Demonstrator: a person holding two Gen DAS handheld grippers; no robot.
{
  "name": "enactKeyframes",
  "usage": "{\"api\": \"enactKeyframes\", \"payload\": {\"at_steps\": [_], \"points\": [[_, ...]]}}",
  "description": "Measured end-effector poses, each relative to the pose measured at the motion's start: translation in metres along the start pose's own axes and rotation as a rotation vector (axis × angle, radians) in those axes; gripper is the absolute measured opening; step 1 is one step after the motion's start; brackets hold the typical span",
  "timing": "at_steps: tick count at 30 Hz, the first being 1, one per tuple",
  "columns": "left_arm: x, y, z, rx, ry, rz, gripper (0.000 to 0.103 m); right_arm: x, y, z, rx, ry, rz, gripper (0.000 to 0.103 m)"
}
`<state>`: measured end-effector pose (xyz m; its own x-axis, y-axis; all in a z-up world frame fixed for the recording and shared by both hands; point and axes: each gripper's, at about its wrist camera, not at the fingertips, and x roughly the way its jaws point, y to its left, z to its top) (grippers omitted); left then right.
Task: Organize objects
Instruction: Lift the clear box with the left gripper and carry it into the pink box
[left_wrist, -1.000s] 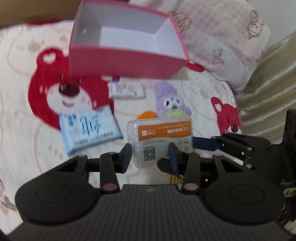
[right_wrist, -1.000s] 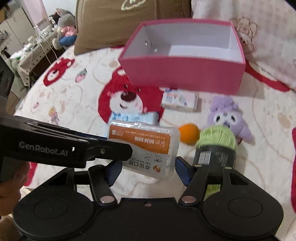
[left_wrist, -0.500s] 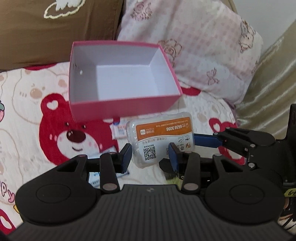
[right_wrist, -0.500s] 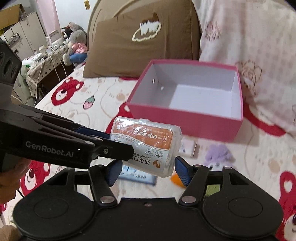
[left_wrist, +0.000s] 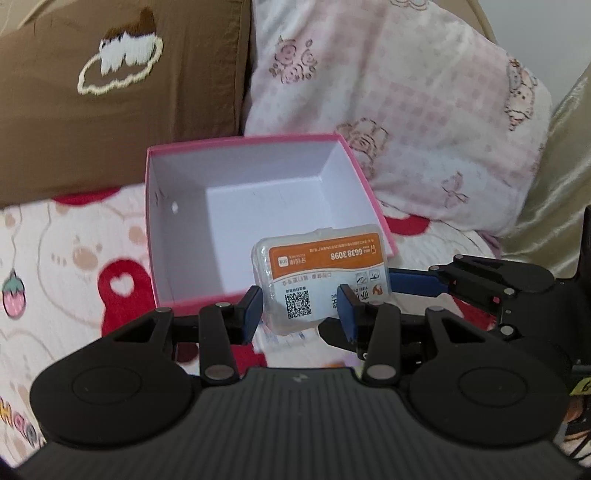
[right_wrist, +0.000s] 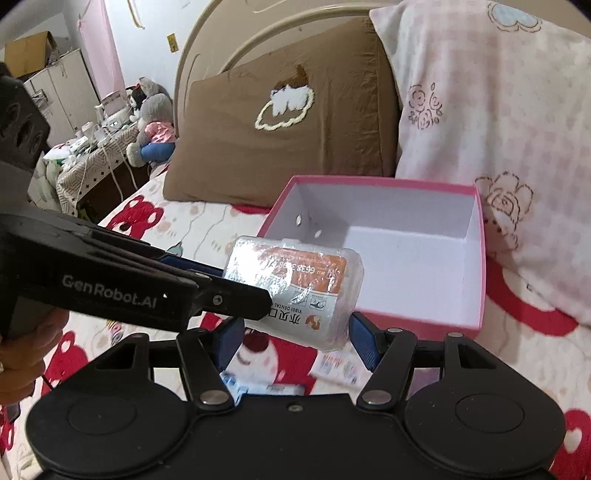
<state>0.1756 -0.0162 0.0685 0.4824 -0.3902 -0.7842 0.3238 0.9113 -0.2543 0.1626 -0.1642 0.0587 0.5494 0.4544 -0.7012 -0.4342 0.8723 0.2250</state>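
Observation:
A clear plastic case with an orange label (left_wrist: 321, 273) hangs in the air in front of the open pink box (left_wrist: 184, 236). My left gripper (left_wrist: 300, 308) is shut on the case's near end, a blue pad on each side. From the right, one blue finger (left_wrist: 417, 285) of the other gripper touches the case's end. In the right wrist view the plastic case (right_wrist: 295, 291) spans my right gripper (right_wrist: 297, 339), which is shut on it lengthwise. The left gripper (right_wrist: 258, 306) comes in from the left. The pink box (right_wrist: 369, 181) lies beyond, white inside, with nothing in it.
A brown pillow (right_wrist: 295, 129) and a pink patterned pillow (right_wrist: 498, 129) stand right behind the box. The bear-print bedsheet (left_wrist: 74, 258) lies below, with a small packet (right_wrist: 340, 365) and a blue pack (right_wrist: 236, 384) under the grippers. A cluttered bedside stand (right_wrist: 96, 155) is at the far left.
Both grippers have lifted the plastic case off the bed and carried it toward the pink box. The toys and packets on the sheet have dropped out of sight below.

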Motion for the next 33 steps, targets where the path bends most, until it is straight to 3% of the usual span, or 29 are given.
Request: {"api": "enactKeyframes", "payload": {"at_steps": [5,16,25,33], "points": [[0.028,0.013,0.022,-0.027,0.010,0.015,0.041,0.029,-0.019,0.019,0.032,0.017,0.000,0.068],[0.094,0.072,0.055,-0.134,0.060,0.045,0.041,0.113,-0.046,0.062,0.049,0.148,0.018,0.065],[0.159,0.095,0.068,-0.183,0.125,0.100,0.043,0.173,-0.068,0.067,0.093,0.245,-0.014,0.058],[0.189,0.112,0.066,-0.229,0.142,0.094,0.043,0.205,-0.080,0.066,0.111,0.287,-0.029,0.057]]}}
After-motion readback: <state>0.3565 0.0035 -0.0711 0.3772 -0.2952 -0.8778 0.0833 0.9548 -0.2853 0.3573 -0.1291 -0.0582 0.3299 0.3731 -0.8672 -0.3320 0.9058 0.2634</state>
